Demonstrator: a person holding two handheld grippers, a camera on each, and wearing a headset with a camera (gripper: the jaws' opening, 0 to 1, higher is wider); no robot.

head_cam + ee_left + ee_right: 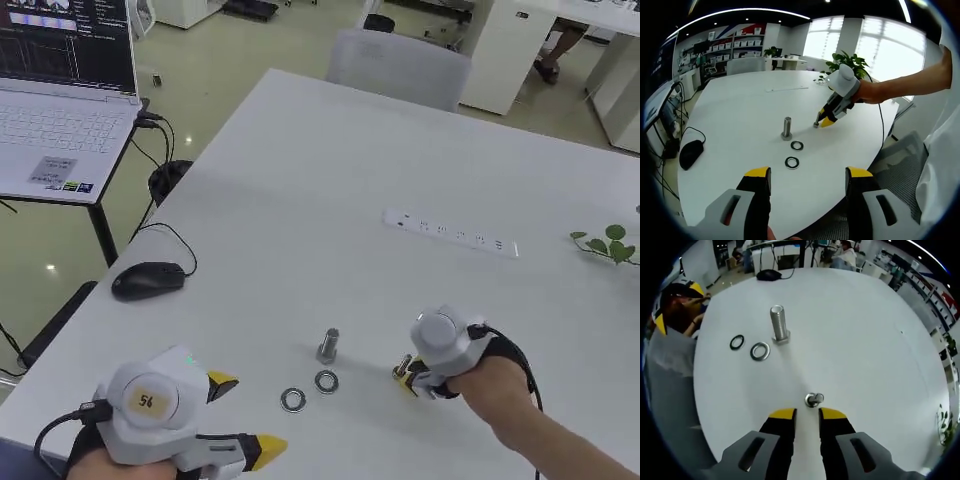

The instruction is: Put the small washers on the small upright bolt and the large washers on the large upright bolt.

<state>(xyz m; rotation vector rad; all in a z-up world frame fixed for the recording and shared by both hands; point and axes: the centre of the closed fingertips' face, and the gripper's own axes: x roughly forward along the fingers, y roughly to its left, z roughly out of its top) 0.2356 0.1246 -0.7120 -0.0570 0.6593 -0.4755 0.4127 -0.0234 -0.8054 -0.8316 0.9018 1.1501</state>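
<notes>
Washers (326, 381), two of them, lie flat on the worktop (300, 180) just beside the large bolt (328, 345), which stands upright. My right gripper (807, 415) has its jaws narrowly parted and gripping nothing, tips just short of the small bolt (814, 399). My left gripper (245, 415) hovers well back from the washers, jaws spread wide and empty.

White left hand-held gripper (245, 414), yellow tips, black cable (60, 428)

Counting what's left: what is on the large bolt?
Nothing: the large bolt is bare, top and thread. Two washers lie flat on the table beside it. Nothing covers it.
</notes>
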